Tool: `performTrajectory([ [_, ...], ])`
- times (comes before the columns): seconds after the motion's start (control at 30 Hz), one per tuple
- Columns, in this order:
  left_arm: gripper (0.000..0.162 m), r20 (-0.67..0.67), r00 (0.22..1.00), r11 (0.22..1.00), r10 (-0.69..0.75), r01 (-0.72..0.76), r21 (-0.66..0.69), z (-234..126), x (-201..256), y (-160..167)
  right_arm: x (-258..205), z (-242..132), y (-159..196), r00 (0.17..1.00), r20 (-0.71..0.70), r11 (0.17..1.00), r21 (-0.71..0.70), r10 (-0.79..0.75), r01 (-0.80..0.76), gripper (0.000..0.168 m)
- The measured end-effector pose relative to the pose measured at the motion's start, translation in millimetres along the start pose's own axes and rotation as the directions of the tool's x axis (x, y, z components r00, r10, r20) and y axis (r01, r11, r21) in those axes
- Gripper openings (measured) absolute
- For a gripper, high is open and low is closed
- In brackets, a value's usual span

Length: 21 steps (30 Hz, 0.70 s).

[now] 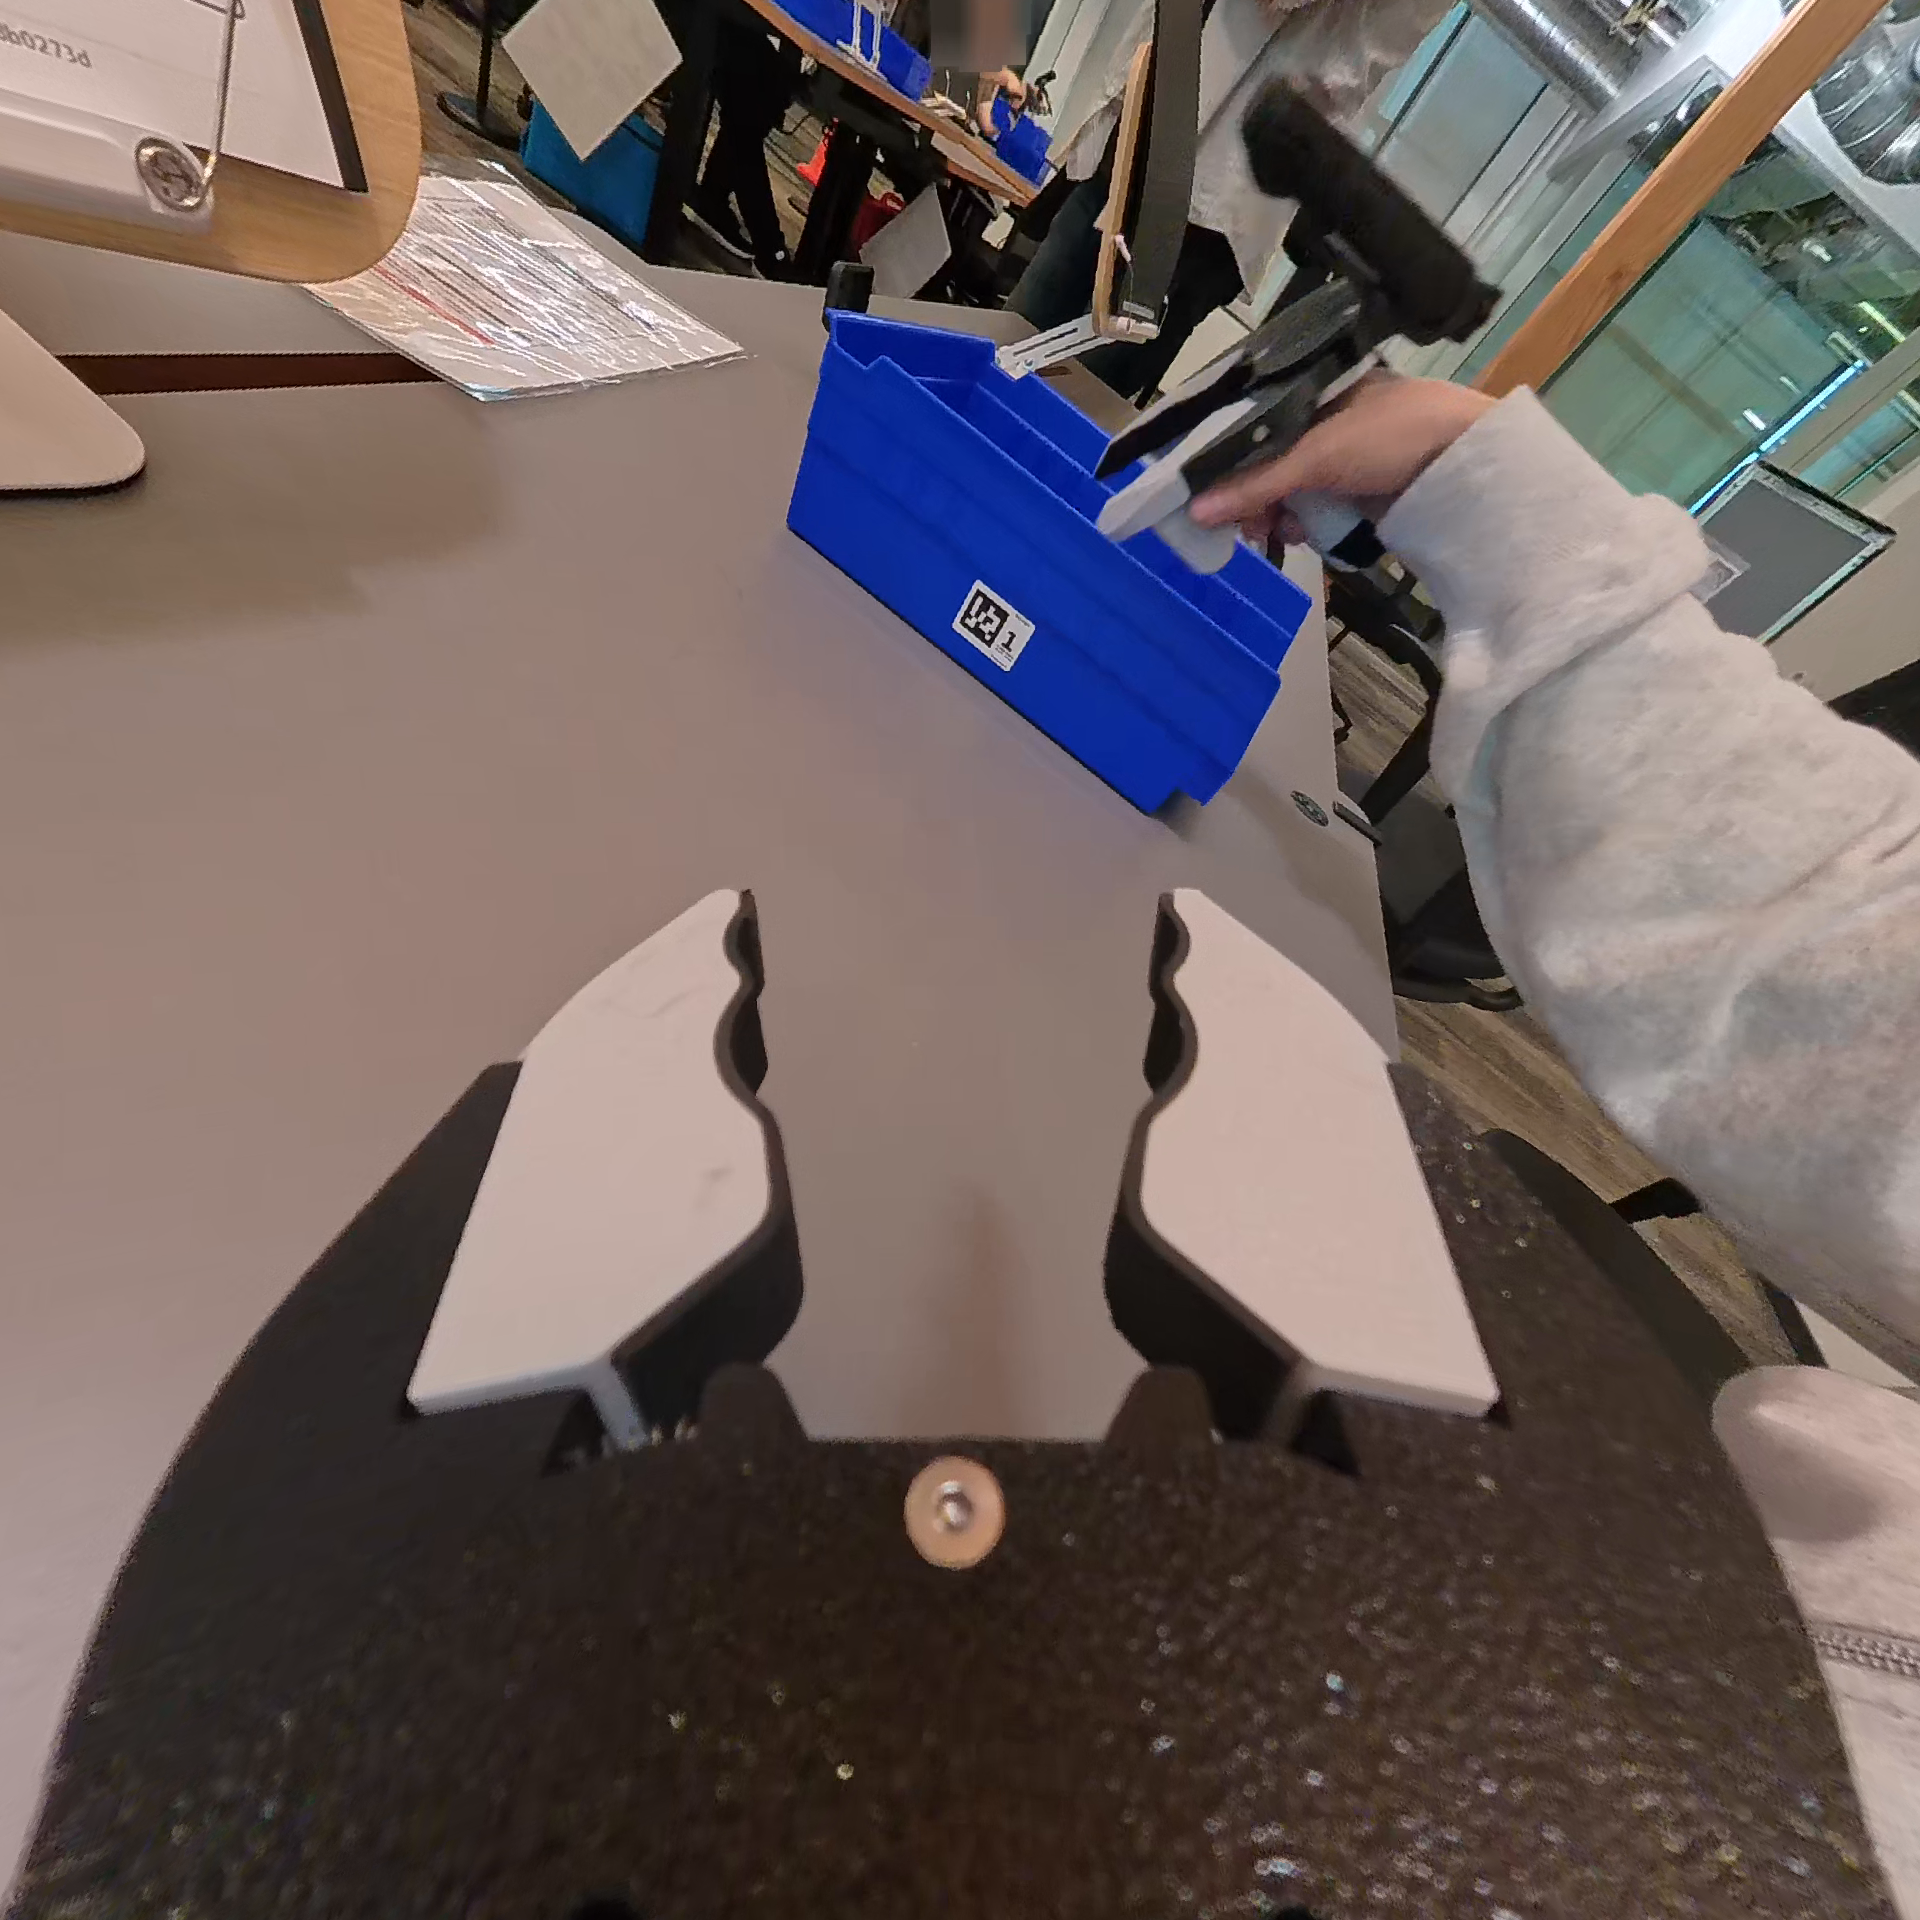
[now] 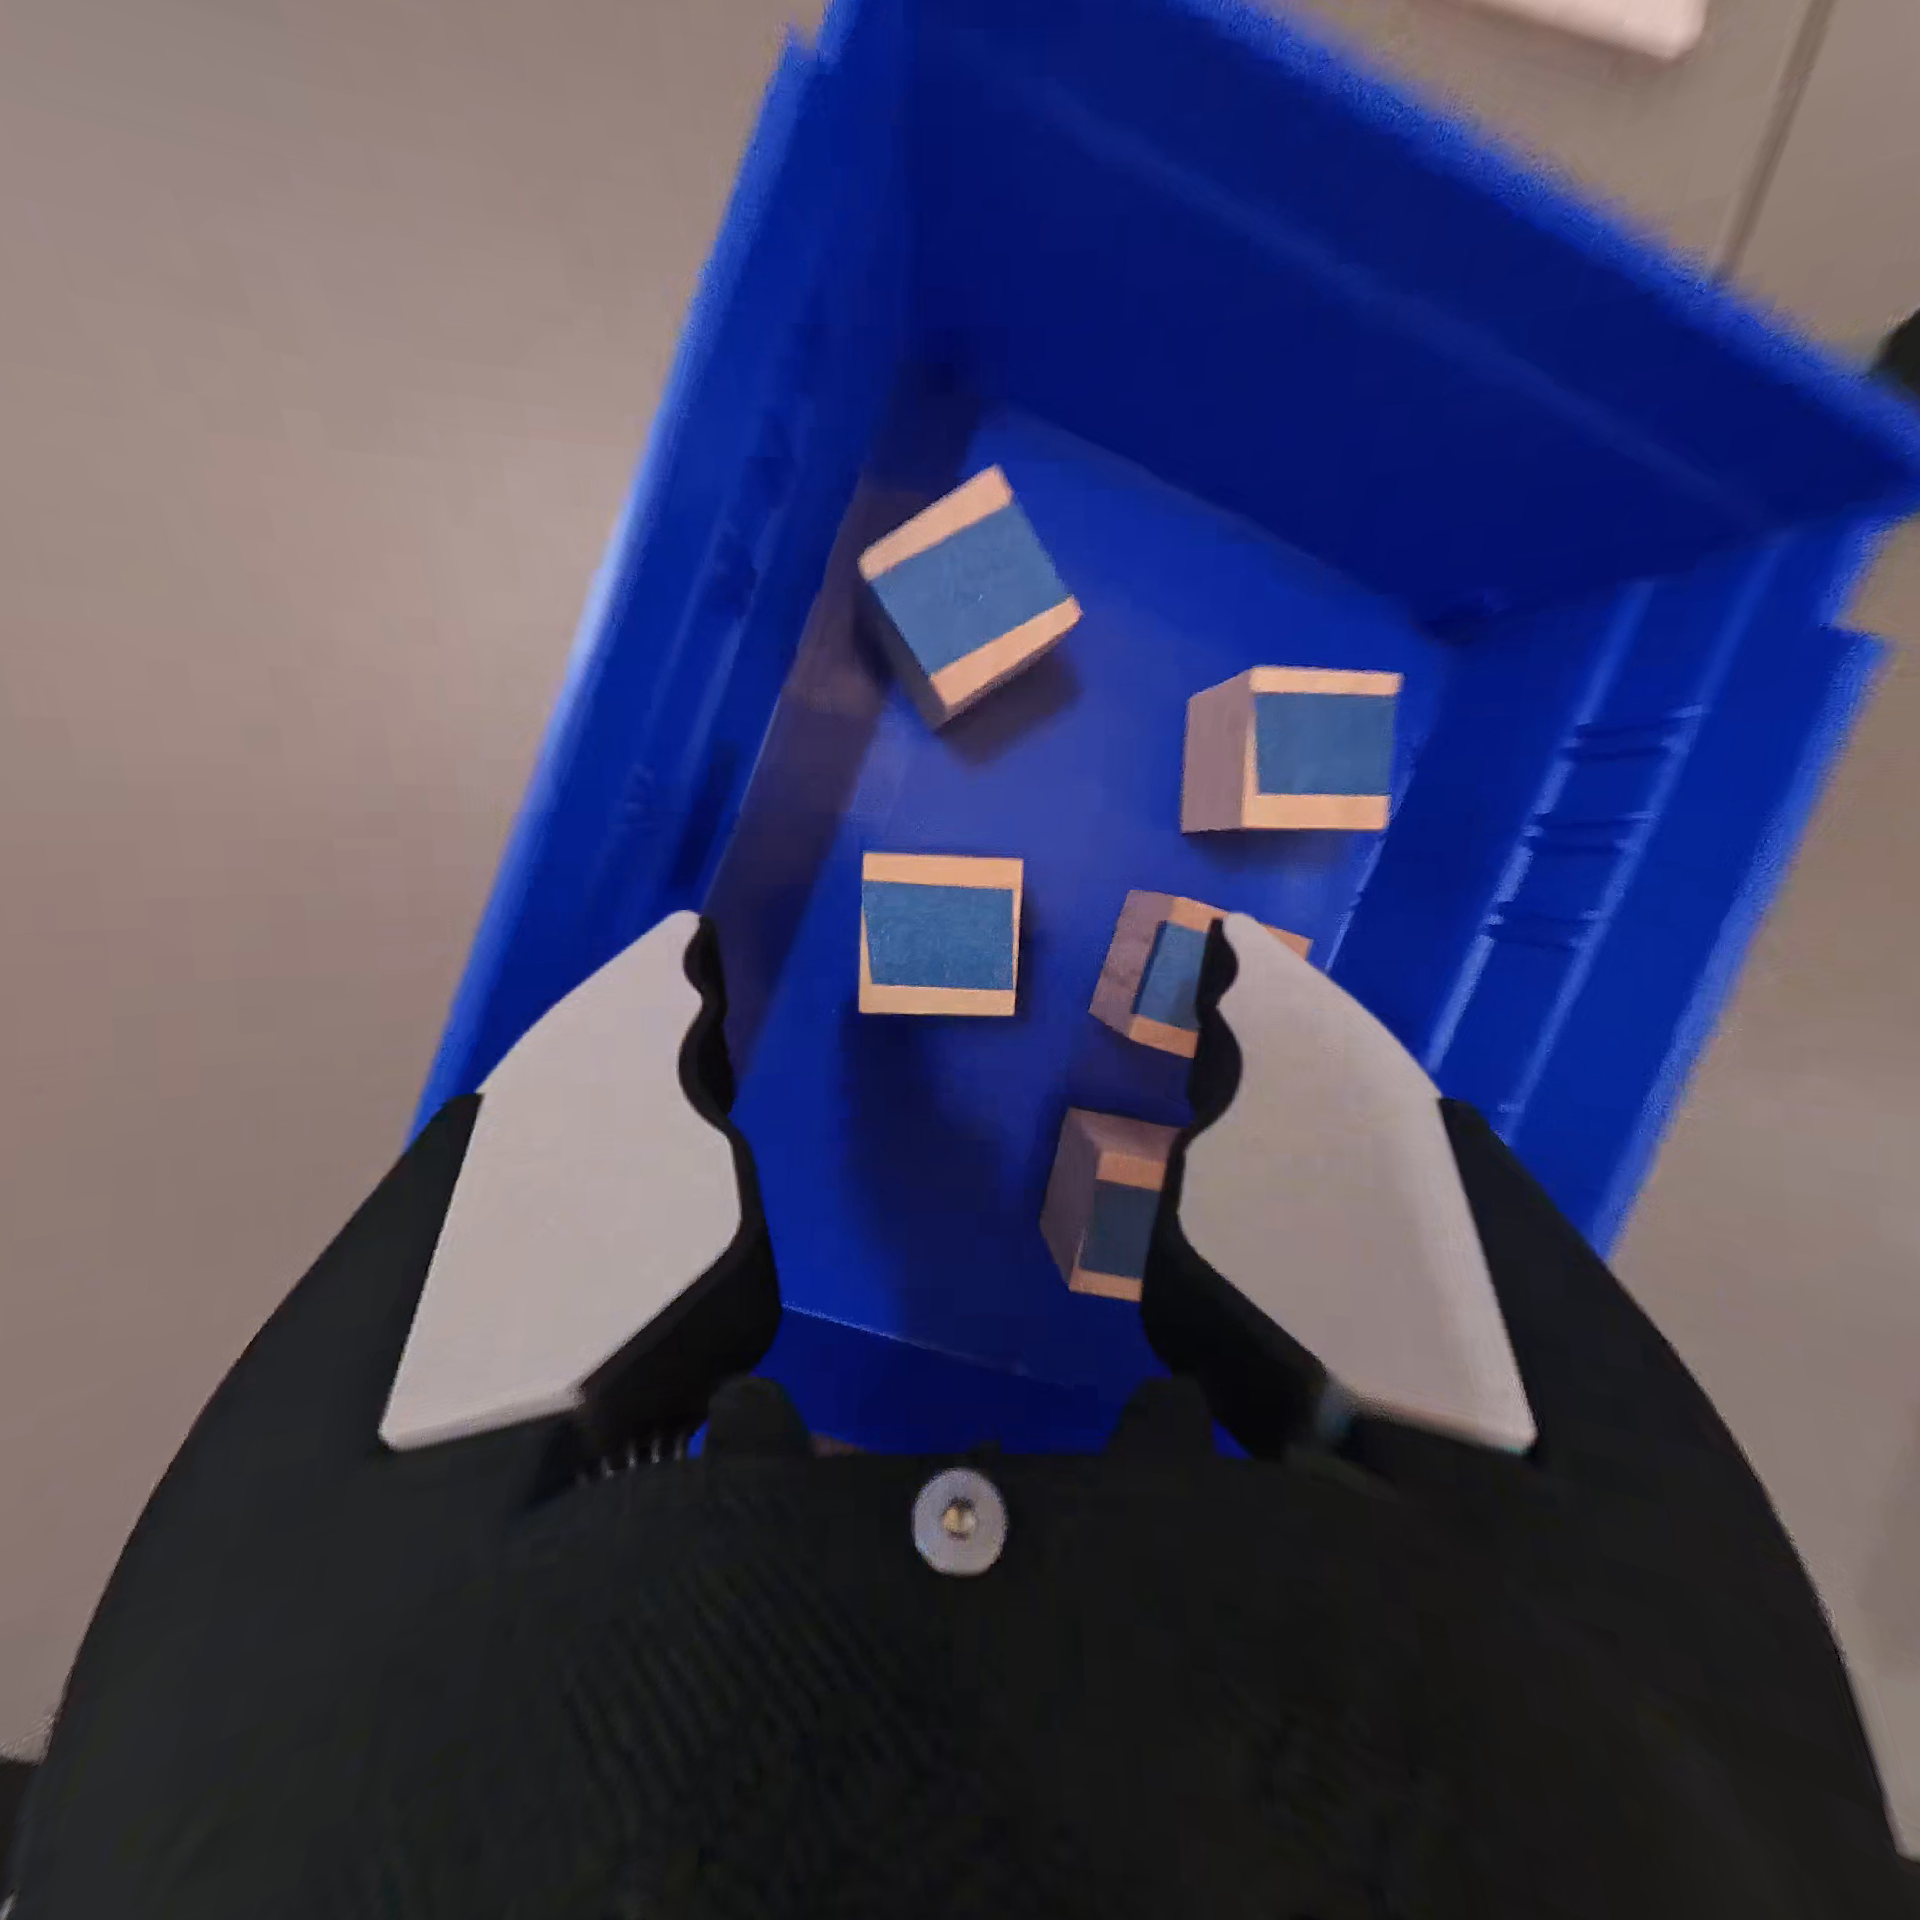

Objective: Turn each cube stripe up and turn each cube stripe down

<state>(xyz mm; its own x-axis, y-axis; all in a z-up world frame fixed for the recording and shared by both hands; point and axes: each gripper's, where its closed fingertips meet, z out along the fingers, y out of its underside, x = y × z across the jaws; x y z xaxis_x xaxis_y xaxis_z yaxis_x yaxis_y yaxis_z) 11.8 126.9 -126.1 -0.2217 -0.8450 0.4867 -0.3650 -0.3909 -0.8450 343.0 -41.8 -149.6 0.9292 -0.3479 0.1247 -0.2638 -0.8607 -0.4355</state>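
Note:
Several wooden cubes with a blue stripe on top lie in a blue bin (image 2: 1195,312). One cube (image 2: 966,592) is at the far left, one cube (image 2: 1314,748) at the far right, one cube (image 2: 940,935) in the middle. Two more, a cube (image 2: 1158,971) and a cube (image 2: 1107,1205), are partly hidden by my right finger. My right gripper (image 2: 956,935) is open and empty above the bin. My left gripper (image 1: 956,904) is open and empty over the grey table (image 1: 416,779), short of the bin (image 1: 1039,582). The right gripper (image 1: 1132,488) also shows over the bin in the left wrist view.
A plastic-wrapped sheet (image 1: 520,291) and a wooden stand (image 1: 260,208) lie at the far left of the table. The table's right edge (image 1: 1361,883) is close beside the bin. People and other desks with blue bins (image 1: 883,52) are behind. A sleeve (image 1: 1662,883) reaches in from the right.

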Motion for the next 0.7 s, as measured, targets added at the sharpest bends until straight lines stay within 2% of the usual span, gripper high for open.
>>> performTrajectory([
  [0.07, 0.071, 0.001, 1.0, 1.0, 0.005, -0.005, 0.003, 0, 0, -1, 0, -24, -16, 0.999, -0.027, 0.989, 0.146, 0.03, -0.026, 0.092],
  [0.17, 0.072, 0.01, 1.0, 1.0, 0.009, -0.009, 0.004, -1, 0, -1, -15, -66, -37, 0.998, -0.041, 0.92, 0.391, 0.041, -0.021, 0.094],
  [0.27, 0.074, 0.024, 1.0, 1.0, 0.01, -0.01, 0.006, -3, -3, -2, -55, -97, -48, 1.0, -0.004, 0.82, 0.573, 0.013, -0.008, 0.094],
  [0.37, 0.076, 0.057, 0.998, 1.0, 0.023, -0.024, 0.01, -9, -7, -6, -111, -111, -48, 0.996, 0.057, 0.726, 0.687, -0.066, 0.009, 0.094],
  [0.43, 0.078, 0.085, 0.996, 1.0, 0.009, -0.01, 0.016, -17, -10, -11, -147, -111, -42, 0.988, 0.094, 0.682, 0.731, -0.121, 0.014, 0.092],
  [0.53, 0.078, 0.153, 0.988, 1.0, -0.026, 0.024, 0.016, -45, -14, -22, -184, -103, -26, 0.979, 0.106, 0.665, 0.746, -0.175, 0.038, 0.091],
  [0.6, 0.078, 0.273, 0.962, 1.0, -0.02, 0.018, 0.009, -76, -26, -32, -201, -98, -15, 0.971, 0.109, 0.663, 0.746, -0.212, 0.061, 0.091],
  [0.7, 0.077, 0.515, 0.857, 0.996, 0.031, 0.016, -0.087, -138, -61, -37, -217, -89, -2, 0.964, 0.122, 0.665, 0.743, -0.237, 0.069, 0.089],
])
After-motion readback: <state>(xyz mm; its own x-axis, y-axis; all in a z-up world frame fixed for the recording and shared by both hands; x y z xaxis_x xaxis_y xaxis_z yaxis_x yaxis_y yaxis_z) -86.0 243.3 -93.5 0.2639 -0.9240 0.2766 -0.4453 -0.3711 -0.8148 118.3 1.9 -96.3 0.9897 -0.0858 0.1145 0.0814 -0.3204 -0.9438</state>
